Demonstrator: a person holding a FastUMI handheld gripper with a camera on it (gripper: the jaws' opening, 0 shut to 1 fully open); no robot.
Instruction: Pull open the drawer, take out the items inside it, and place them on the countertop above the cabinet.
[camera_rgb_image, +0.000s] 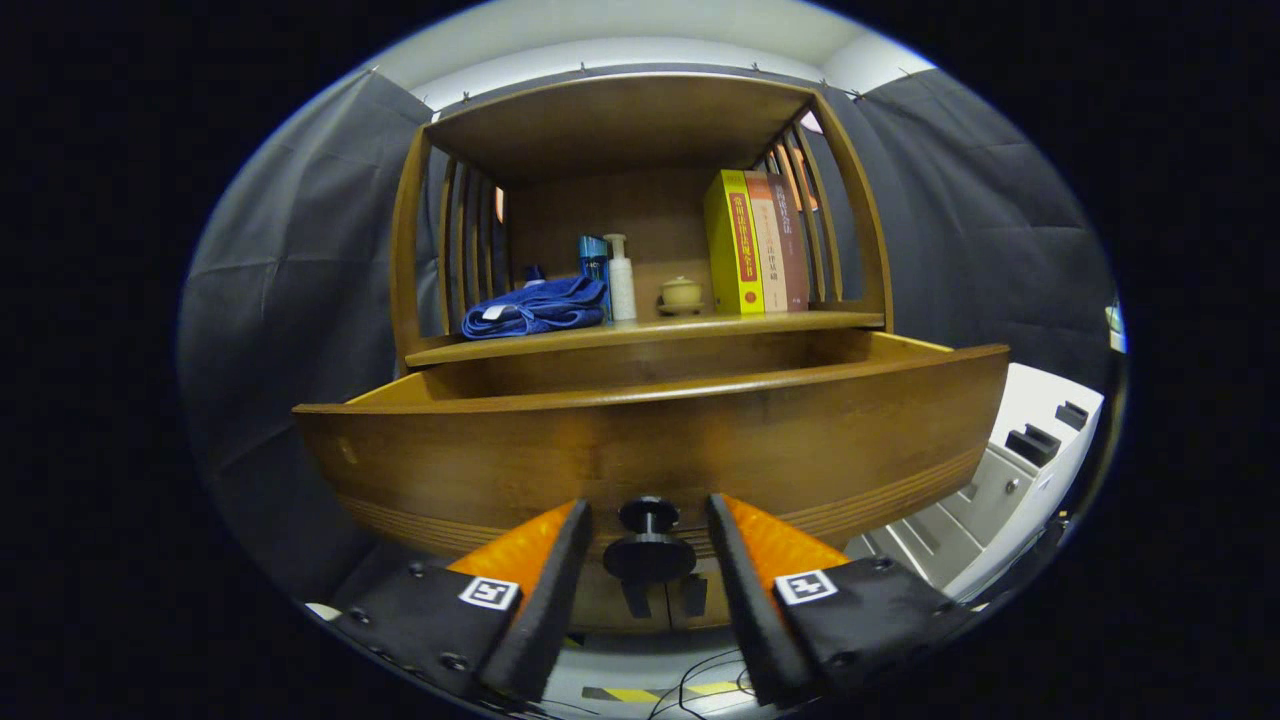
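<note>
The wooden drawer (650, 450) of the cabinet stands pulled out toward me, its front panel close ahead and its inside hidden behind that panel. A dark round knob (649, 545) on the drawer front sits between my fingertips (570, 530), with a gap on each side. My gripper (648, 520) is open around the knob and touches nothing. Above the drawer runs the countertop (780, 322), which carries a folded blue towel (535, 307), a blue bottle (594, 256), a white pump bottle (620, 280), a small lidded cup (681, 294) and three upright books (757, 243).
Slatted wooden sides (455, 250) and a top board enclose the countertop shelf. A white unit with dark handles (1010, 470) stands low to the right of the drawer. Cables and striped tape (650, 692) lie on the floor below.
</note>
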